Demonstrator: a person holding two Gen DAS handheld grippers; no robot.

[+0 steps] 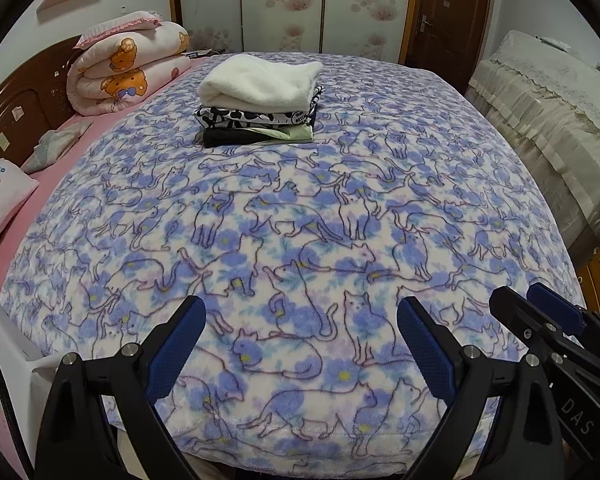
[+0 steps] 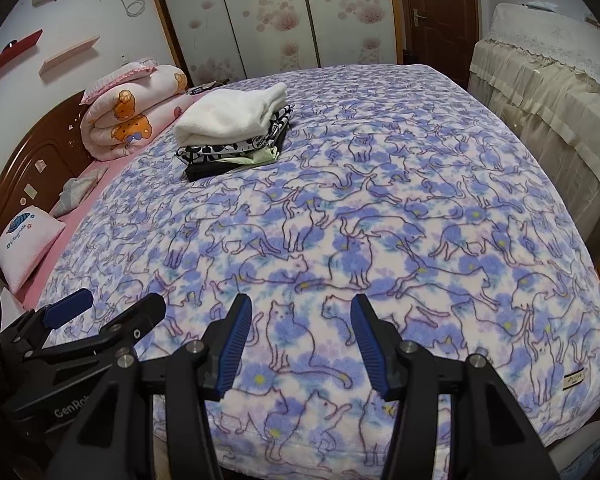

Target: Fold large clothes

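A stack of folded clothes (image 1: 260,108) sits on the far part of the bed, a white fleece piece on top, a black-and-white patterned one, a green one and a black one beneath; it also shows in the right wrist view (image 2: 232,132). My left gripper (image 1: 302,308) is open and empty above the near edge of the blue cat-print blanket (image 1: 300,220). My right gripper (image 2: 300,306) is open and empty beside it, over the same blanket (image 2: 360,220). The right gripper also shows at the right edge of the left wrist view (image 1: 540,320), the left gripper at the left edge of the right wrist view (image 2: 100,312).
A rolled pink bear-print quilt (image 1: 128,68) lies by the wooden headboard (image 1: 16,108) at the left. A small pink pillow (image 2: 28,240) lies on the pink sheet. A lace-covered piece of furniture (image 1: 548,112) stands right of the bed. Wardrobe doors (image 1: 284,4) and a brown door (image 1: 448,12) are behind.
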